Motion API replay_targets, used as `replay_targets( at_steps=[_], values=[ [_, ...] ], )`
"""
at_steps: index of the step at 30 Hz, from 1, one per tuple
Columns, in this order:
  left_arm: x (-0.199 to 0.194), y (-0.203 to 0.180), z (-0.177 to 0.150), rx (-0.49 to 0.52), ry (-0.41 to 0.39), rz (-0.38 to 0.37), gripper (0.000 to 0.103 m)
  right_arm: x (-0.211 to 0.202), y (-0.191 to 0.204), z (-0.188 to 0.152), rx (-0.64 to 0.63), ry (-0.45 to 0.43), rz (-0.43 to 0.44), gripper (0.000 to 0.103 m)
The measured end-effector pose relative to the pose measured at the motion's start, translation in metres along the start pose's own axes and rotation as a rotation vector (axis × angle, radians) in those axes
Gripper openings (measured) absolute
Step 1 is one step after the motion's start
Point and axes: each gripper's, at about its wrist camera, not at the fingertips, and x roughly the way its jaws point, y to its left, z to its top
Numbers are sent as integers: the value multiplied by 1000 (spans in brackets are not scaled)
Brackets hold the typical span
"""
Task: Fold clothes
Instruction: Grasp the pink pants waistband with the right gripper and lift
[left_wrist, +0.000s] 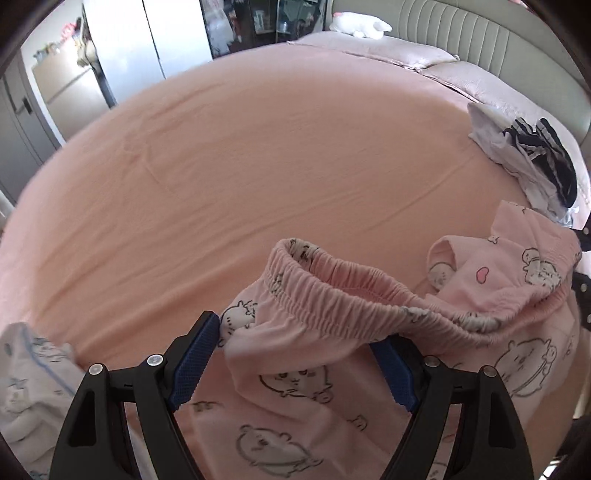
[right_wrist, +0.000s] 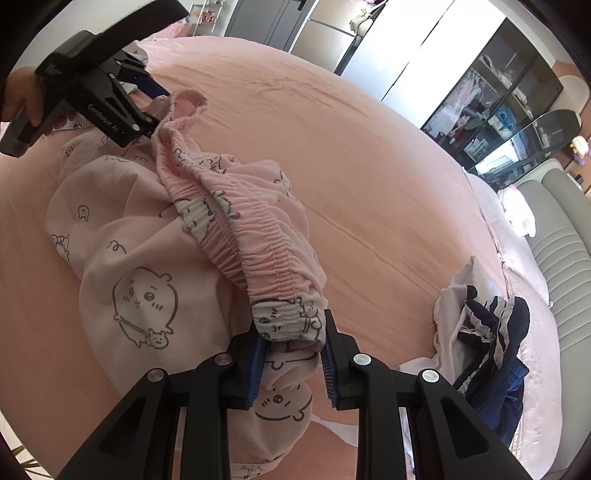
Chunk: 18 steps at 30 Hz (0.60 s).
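Pink pajama pants (left_wrist: 295, 369) with cartoon prints lie bunched on the pink bed, also in the right wrist view (right_wrist: 133, 266). Their elastic waistband (left_wrist: 332, 291) stretches between both grippers. My left gripper (left_wrist: 295, 354) is wide open, with the waistband's left end lying between its blue pads (left_wrist: 192, 365); it also shows at the far end of the waistband in the right wrist view (right_wrist: 147, 107). My right gripper (right_wrist: 291, 354) has its jaws partly closed around the waistband's other end (right_wrist: 288, 321); whether the pads pinch the cloth is unclear.
A pile of white and navy clothes (left_wrist: 532, 162) lies on the bed's right, seen also in the right wrist view (right_wrist: 487, 332). A white printed garment (left_wrist: 29, 376) is at lower left. The pink sheet (left_wrist: 240, 166) stretches ahead to pillows and headboard. Wardrobes stand beyond.
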Motion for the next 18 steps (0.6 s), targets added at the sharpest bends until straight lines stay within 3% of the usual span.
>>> replay_targets(
  at_steps=[2,3,4,10,18],
  values=[
    [-2,-9,-2,9,-21,-27,59,1,2,-1,4,5,4,25],
    [-1,-12,-3,5,-24,-33,42,1,3,-2,8,6,9,25],
    [1,-15,-4,-3,-22,-33,31,1,5,-3,12,8,15,25],
    [-8,-14,-9,-193,-82,-71,12,-1,8,-11,40,-2,42,25],
    [-54,8,-19,-488,-282,-147,6,-12,-4,-23,204,-63,105,21]
  ],
)
